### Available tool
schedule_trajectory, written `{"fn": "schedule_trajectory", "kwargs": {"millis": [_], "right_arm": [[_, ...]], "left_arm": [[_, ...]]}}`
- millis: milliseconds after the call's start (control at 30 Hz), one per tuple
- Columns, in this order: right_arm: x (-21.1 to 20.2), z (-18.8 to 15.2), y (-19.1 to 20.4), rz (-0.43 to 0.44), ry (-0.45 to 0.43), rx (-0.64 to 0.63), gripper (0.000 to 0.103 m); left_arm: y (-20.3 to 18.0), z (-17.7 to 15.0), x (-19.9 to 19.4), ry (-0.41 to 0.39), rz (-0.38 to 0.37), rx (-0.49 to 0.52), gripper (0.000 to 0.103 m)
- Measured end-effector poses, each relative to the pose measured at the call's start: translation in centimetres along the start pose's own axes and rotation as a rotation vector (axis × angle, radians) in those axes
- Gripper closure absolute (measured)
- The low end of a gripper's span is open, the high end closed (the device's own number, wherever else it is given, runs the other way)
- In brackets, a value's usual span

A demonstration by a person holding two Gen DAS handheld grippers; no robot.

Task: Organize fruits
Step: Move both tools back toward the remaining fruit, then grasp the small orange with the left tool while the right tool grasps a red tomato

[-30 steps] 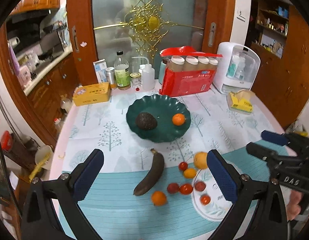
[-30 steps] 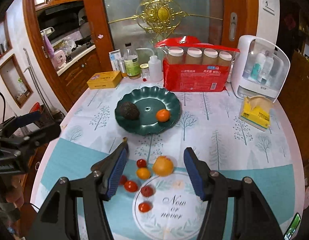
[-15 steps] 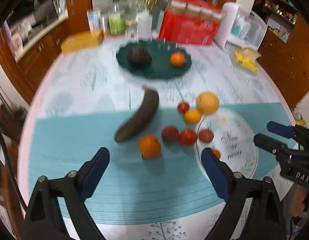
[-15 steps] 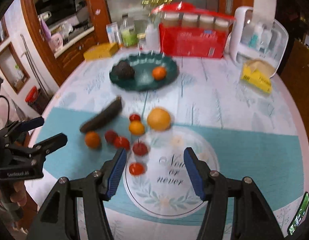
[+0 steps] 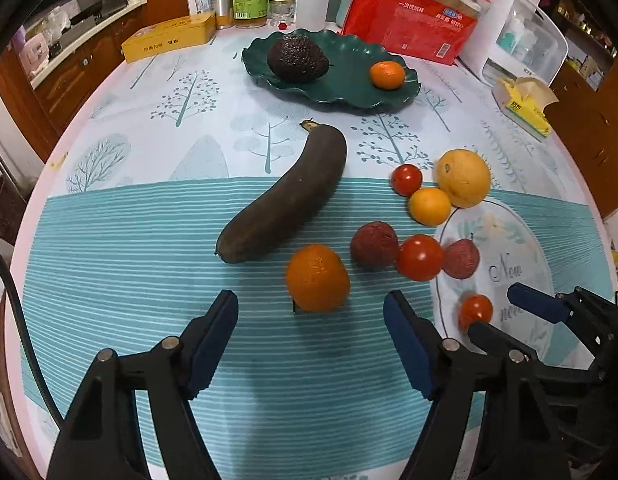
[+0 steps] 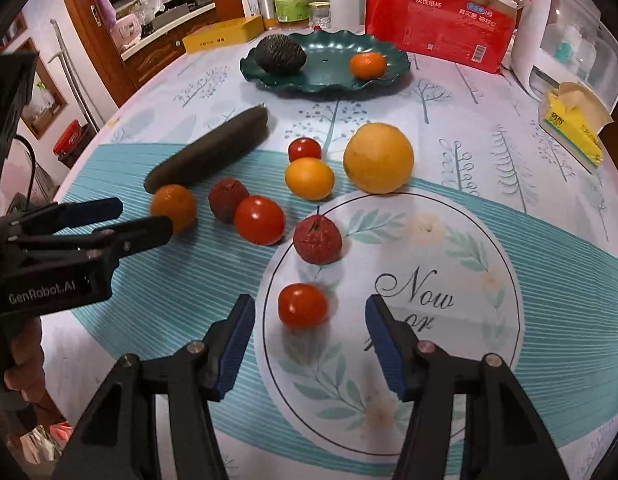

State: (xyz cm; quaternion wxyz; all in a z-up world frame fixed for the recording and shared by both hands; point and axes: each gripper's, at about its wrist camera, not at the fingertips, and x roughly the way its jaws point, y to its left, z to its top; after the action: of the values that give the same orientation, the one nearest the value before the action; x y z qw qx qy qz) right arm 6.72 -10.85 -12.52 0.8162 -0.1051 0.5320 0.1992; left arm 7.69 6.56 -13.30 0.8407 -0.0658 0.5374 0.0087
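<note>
We see the left gripper (image 5: 311, 316) low over the teal-striped tablecloth (image 5: 149, 240), jaws apart and just now closing in, with the orange tangerine (image 5: 317, 278) just ahead of the gap, pads not touching it. Right gripper (image 6: 309, 320) likewise parted, jaws narrowing a bit, a small red tomato (image 6: 303, 305) sitting between its tips, no contact.

Left view gives us the dark banana (image 5: 285, 196) full length plus its stem; right view shows it foreshortened. Right view alone shows a hand (image 6: 23, 356) on the left gripper's handle, and the printed circle's wording clearly. Each view catches the other gripper from the side.

Both show the green plate (image 5: 349, 92) at the back holding an avocado (image 5: 297, 58) and a small orange (image 5: 387, 75). Loose fruit clusters mid-table: big yellow orange (image 6: 377, 158), wrinkled red fruit (image 6: 317, 239).
</note>
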Motion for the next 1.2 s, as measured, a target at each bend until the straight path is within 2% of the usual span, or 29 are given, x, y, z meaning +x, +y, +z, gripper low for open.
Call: {"fn": "schedule_trajectory", "kwargs": {"millis": [300,467,600,1033,1067,1100,1200], "right_arm": [[1.0,0.1,-0.1,-0.003,0.008,-0.005,0.064],[1.4,0.3,0.3,0.002,0.005,-0.018,0.073],[1.4,0.3,0.3,-0.001,-0.004,-0.015,0.073],[1.9,0.8,0.1,0.001,0.015,-0.006,0.073],[2.1,0.9,0.1,0.002,0.02,-0.003,0.073],[2.2,0.9,0.0,0.004,0.025,-0.001,0.073],[2.3,0.7,0.0,0.007,0.022,0.002,0.073]], "left_arm": [[0.0,0.5,1.1,0.013,0.015,0.004,0.04],[0.8,0.3,1.9,0.03,-0.014,-0.04,0.046],[1.4,0.1,2.2,0.04,-0.056,-0.073,0.054],[1.1,0.8,3.1,0.046,-0.066,-0.097,0.054],[1.0,0.9,3.2,0.043,-0.069,-0.097,0.056],[0.9,1.0,3.2,0.041,-0.075,-0.097,0.068],[0.9,0.9,3.2,0.046,-0.088,-0.102,0.068]]}}
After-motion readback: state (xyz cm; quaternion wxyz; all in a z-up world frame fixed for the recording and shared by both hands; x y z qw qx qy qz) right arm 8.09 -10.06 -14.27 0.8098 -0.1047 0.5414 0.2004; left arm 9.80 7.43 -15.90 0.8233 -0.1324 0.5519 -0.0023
